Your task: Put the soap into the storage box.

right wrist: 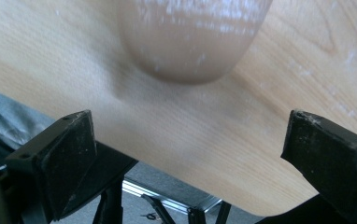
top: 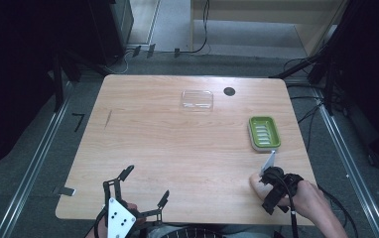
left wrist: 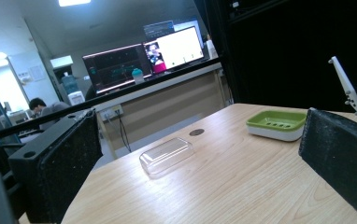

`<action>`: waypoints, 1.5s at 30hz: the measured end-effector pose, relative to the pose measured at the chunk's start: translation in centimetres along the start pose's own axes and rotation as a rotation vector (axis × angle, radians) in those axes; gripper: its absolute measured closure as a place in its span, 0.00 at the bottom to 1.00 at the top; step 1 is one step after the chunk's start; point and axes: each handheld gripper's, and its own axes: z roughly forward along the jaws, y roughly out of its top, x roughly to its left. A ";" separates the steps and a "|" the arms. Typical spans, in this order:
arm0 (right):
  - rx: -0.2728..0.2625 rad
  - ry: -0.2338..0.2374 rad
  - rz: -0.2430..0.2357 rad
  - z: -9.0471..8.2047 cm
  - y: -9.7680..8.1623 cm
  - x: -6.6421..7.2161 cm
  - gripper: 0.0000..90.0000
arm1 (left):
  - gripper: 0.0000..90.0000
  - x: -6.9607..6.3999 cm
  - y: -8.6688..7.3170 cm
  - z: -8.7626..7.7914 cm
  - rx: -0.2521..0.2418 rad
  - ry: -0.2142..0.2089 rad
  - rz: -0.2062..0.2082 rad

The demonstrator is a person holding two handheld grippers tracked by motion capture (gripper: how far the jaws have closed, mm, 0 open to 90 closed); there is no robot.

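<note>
A green soap dish (top: pixel 264 132) with a white base sits near the table's right edge, and it also lies far right in the left gripper view (left wrist: pixel 276 123). A clear plastic lid (top: pixel 196 100) (left wrist: pixel 166 155) lies at the table's far middle. A tan rounded object (top: pixel 256 183) (right wrist: pixel 190 37) rests on the wood near the front right. My right gripper (top: pixel 268 191) (right wrist: pixel 188 135) hangs just beside it, open, with the jaws wide apart and nothing between them. At the front left, my left gripper (top: pixel 145 186) (left wrist: pixel 195 142) is open and holds nothing.
The wooden table (top: pixel 177 148) has a dark round hole (top: pixel 229 91) near its far edge. Metal rails run along the floor on both sides. Cables lie on the floor at the right. The table's near edge is close under the right gripper (right wrist: pixel 204 196).
</note>
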 end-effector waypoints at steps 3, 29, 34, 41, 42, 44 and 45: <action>-0.003 0.003 0.000 0.0 0.4 0.0 0.03 | 0.00 0.0 0.0 0.0 -0.001 0.000 0.000; -0.024 0.035 0.006 -0.5 4.5 -0.2 0.04 | 0.00 0.1 0.0 0.0 -0.002 0.001 -0.004; -0.043 0.039 0.017 -0.4 5.2 -0.3 0.06 | 0.00 0.1 0.0 0.0 -0.003 0.001 -0.005; -0.056 0.048 0.045 0.0 5.6 -0.7 0.13 | 0.00 0.1 0.0 0.0 -0.005 0.001 -0.006; -0.057 0.052 0.043 0.1 5.6 -0.7 0.14 | 0.00 0.1 0.0 0.0 -0.005 0.001 -0.007; -0.055 0.051 0.046 0.3 5.7 -0.8 0.16 | 0.00 0.1 0.0 0.0 -0.004 0.001 -0.007; -0.054 0.051 0.052 0.3 5.7 -0.8 0.17 | 0.00 0.1 0.0 0.0 -0.004 0.001 -0.006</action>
